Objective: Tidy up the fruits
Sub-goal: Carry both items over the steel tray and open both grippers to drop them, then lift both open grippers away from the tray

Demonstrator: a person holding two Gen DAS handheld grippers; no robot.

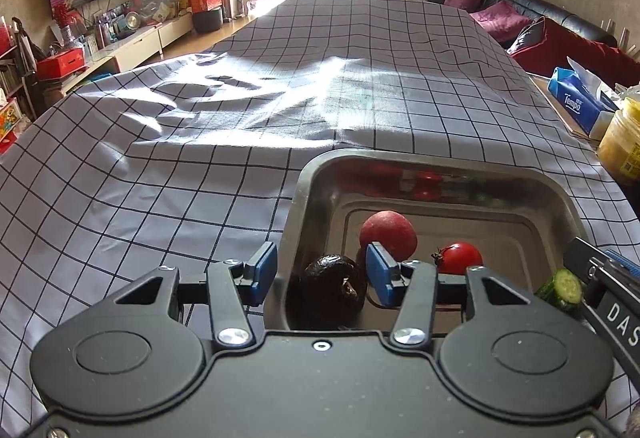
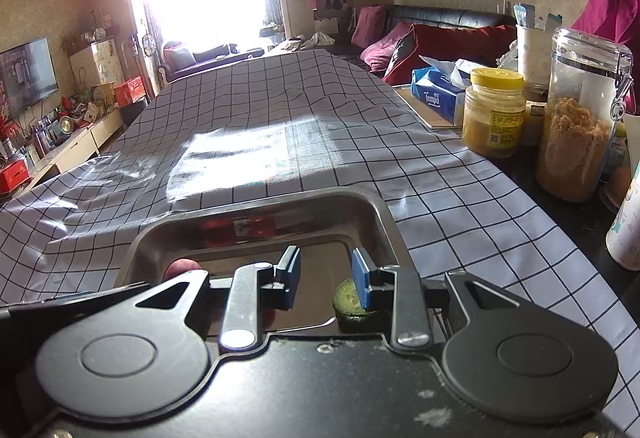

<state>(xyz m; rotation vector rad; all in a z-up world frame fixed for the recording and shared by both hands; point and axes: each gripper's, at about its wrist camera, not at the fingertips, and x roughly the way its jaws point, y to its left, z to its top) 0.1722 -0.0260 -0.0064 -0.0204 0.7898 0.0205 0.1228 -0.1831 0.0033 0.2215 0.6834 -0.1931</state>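
The blue tissue pack (image 2: 436, 94) far right of the right gripper (image 2: 326, 278) reads "Tempo"; the yellow-lidded jar's (image 2: 494, 112) label is illegible. The steel tray (image 1: 400, 158) on the checked desk (image 1: 200, 158) holds one dark avocado (image 1: 328, 290) between the left gripper's (image 1: 320, 270) parted, untouching pads, one dull-red round fruit (image 1: 388, 234), one tomato (image 1: 460, 258). The right gripper's jaws stand narrowed, with a cut cucumber piece (image 2: 354, 302) partly hidden beside one pad; whether it is gripped is unclear.
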